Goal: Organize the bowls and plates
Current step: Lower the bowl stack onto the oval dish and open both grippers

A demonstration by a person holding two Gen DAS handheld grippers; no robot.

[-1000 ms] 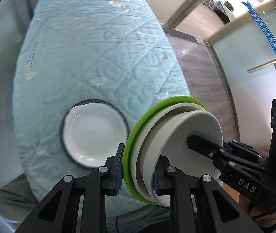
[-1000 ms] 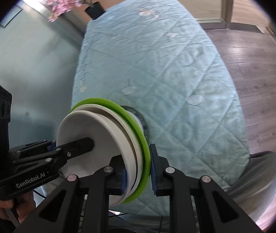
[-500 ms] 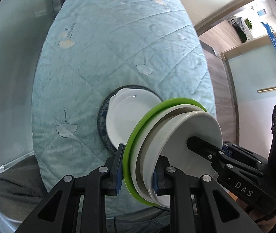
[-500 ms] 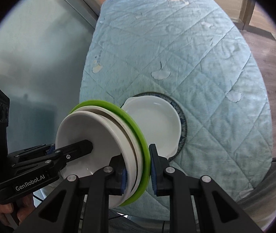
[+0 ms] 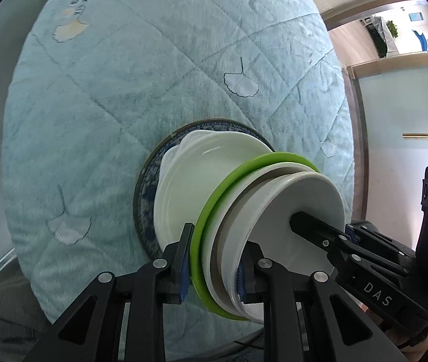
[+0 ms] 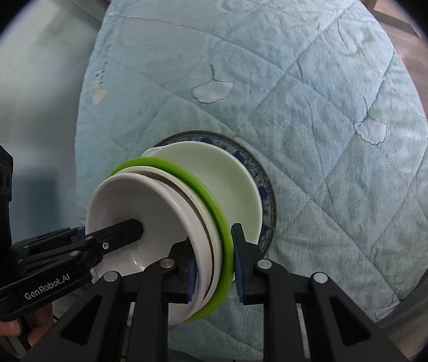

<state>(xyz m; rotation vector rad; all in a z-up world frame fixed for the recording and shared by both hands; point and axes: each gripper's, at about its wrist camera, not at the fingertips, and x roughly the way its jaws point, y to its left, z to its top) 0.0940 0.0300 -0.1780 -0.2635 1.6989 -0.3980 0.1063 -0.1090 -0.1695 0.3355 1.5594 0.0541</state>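
A stack of dishes, a lime-green plate (image 5: 214, 208) under white and grey plates with a white bowl (image 5: 301, 199) on top, is held in the air between both grippers. My left gripper (image 5: 214, 259) is shut on one rim of the stack. My right gripper (image 6: 214, 256) is shut on the opposite rim, across the green plate (image 6: 214, 205) and the white bowl (image 6: 141, 208). Close behind the stack, a white dish (image 5: 202, 175) (image 6: 232, 187) rests on a blue-patterned plate (image 5: 146, 190) (image 6: 263, 187) on the table.
A light-blue quilted cloth with leaf prints (image 5: 123, 75) (image 6: 304, 90) covers the table. Wooden floor (image 6: 425, 69) lies past its right edge and frosted glass (image 6: 18, 90) past its left. A hand (image 6: 9, 328) holds the left gripper's handle.
Both grippers have come down toward the table with the stack. The white dish on the blue-patterned plate has grown larger and now sits right behind the stack.
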